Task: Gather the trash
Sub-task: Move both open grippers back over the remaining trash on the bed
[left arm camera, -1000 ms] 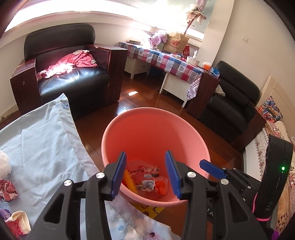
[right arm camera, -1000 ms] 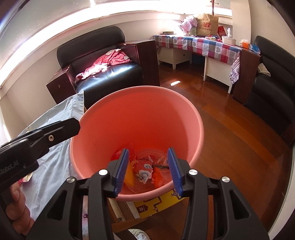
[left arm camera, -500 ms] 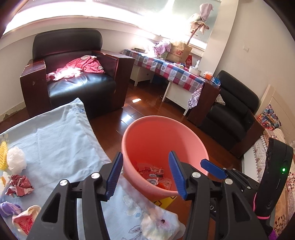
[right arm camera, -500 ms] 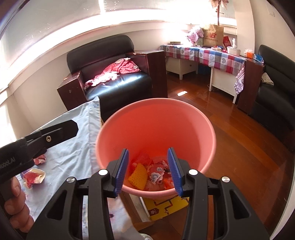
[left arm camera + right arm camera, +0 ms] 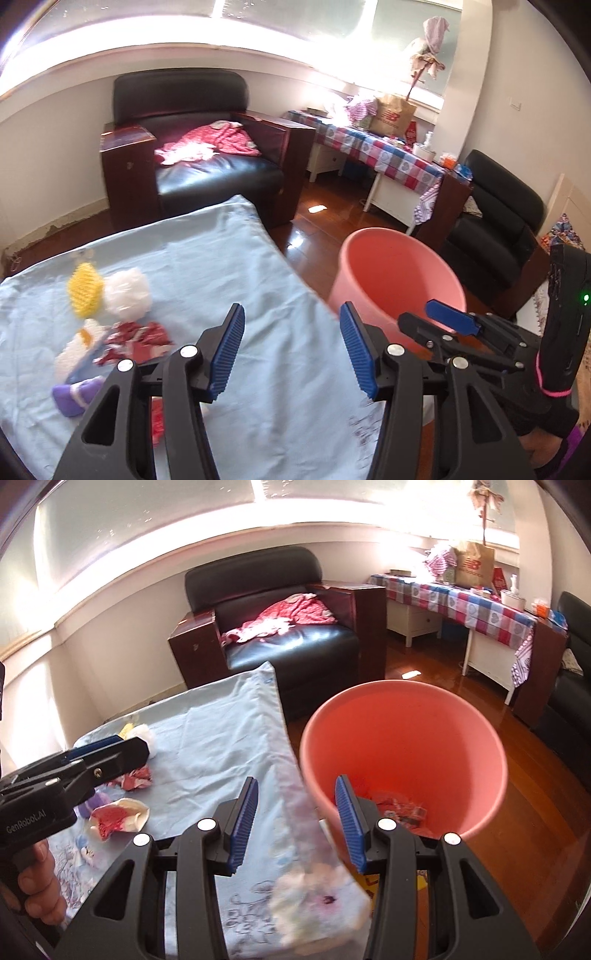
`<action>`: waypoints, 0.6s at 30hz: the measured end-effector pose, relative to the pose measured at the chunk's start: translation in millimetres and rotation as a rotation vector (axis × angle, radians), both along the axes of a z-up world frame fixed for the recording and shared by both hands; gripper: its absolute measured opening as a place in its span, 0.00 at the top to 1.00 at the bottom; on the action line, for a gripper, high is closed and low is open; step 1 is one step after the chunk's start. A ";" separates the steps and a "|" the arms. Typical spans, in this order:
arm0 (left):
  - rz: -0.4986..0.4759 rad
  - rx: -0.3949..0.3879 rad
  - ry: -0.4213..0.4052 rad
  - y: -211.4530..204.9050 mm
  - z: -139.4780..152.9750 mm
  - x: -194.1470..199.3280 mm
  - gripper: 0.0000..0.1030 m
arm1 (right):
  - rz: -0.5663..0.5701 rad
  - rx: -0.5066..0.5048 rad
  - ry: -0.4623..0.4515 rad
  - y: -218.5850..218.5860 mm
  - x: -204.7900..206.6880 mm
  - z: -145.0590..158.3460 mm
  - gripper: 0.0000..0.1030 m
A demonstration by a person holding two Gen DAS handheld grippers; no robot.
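Observation:
A pink bucket (image 5: 397,271) (image 5: 402,738) with trash in its bottom stands on the floor right of the table. On the light blue cloth (image 5: 207,280) (image 5: 218,746) lie a yellow scrubber (image 5: 85,293), a white wad (image 5: 127,291), red-white wrappers (image 5: 136,338) (image 5: 118,818) and a purple piece (image 5: 75,397). My left gripper (image 5: 291,350) is open and empty above the cloth's right part. My right gripper (image 5: 295,825) is open and empty over the table edge beside the bucket. The right gripper also shows in the left wrist view (image 5: 454,323).
A black armchair (image 5: 192,158) with a red garment stands behind the table. A checked-cloth side table (image 5: 384,155) and a second black chair (image 5: 495,229) stand at the right. Wooden floor (image 5: 535,782) surrounds the bucket.
Both grippers have pulled back and swung left, away from over the bucket toward the table. The trash on the cloth has come into view. Both stay open.

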State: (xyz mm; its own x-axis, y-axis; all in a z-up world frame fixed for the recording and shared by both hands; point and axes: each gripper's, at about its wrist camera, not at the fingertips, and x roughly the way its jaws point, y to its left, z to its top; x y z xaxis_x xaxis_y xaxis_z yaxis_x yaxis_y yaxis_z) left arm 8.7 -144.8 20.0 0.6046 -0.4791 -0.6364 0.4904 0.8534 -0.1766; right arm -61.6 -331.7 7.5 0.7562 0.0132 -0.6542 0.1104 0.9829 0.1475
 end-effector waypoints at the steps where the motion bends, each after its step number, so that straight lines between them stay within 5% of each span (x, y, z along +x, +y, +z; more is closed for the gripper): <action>1: 0.012 0.002 0.002 9.0 -1.6 -0.4 0.49 | 0.011 -0.005 0.004 6.5 1.6 -0.1 0.57; 18: 0.291 0.033 0.132 173.8 -58.3 -21.9 0.53 | 0.255 0.031 0.088 119.3 37.6 -29.5 0.57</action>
State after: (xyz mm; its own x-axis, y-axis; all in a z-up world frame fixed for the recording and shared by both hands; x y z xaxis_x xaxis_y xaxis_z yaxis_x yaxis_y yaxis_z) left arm -13.1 29.0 -38.3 0.6244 -0.2760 -0.7307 0.1996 0.9608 -0.1923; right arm -24.0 -212.4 -22.0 0.6662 0.2173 -0.7134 -0.1267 0.9757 0.1789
